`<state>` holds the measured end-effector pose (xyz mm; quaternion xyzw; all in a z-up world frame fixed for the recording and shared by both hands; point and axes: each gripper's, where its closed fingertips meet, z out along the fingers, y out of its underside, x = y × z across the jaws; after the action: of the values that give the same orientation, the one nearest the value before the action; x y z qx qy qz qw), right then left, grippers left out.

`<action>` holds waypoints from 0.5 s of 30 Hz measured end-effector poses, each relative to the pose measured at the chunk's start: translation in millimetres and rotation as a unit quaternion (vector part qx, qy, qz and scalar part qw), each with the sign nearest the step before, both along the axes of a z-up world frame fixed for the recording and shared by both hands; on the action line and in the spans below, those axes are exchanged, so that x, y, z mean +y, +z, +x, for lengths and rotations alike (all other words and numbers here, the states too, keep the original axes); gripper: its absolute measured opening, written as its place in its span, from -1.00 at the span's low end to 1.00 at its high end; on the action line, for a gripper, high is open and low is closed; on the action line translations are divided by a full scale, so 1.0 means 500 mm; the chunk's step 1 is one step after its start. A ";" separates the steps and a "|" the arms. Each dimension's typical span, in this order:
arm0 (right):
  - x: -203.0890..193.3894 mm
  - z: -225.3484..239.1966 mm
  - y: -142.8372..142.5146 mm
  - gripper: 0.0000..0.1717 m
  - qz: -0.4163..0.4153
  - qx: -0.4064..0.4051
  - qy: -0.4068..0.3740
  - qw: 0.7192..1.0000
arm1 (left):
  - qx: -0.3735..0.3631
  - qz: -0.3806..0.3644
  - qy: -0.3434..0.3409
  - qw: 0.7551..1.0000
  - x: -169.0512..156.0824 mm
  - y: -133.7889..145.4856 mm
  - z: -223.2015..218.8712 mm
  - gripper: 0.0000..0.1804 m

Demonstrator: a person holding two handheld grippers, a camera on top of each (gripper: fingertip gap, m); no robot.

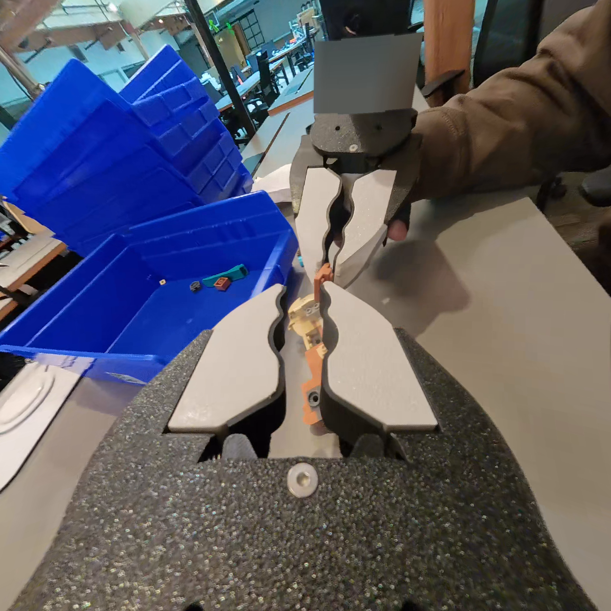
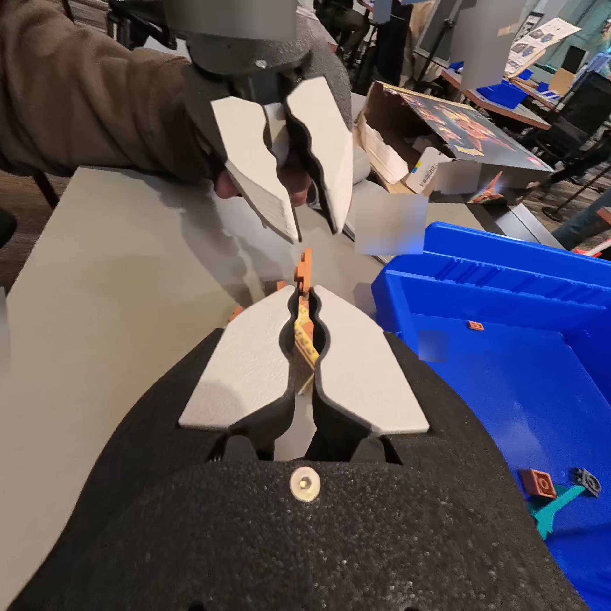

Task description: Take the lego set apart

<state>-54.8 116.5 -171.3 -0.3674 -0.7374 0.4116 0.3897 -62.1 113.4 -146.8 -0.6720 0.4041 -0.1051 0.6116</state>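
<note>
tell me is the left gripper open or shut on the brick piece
Open. The left gripper shows a clear gap between its fingertips, just short of the orange-and-tan brick assembly, which the right gripper clamps.

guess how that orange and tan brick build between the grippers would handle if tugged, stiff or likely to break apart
The brick build looks rigid but made of many small clipped pieces, so it probably separates at joints. Its thin orange end likely snaps off first. It seems light, clamped in the right gripper.

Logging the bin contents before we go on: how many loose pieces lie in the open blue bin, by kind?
Teal curved piece: 1
Reddish-brown square brick: 1
Dark grey piece: 1
Small square tile: 1
Total: 4
</note>
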 end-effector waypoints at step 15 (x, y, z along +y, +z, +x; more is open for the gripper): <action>-0.033 0.013 -0.010 -0.95 -0.017 -0.023 0.047 0.998 | -0.016 -0.061 -0.077 0.995 -0.027 -0.032 0.038 -0.94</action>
<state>-48.5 100.0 -176.3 -0.3480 -0.7557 0.4333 0.3464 -43.2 99.7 -163.1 -0.6735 0.4373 -0.1869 0.5659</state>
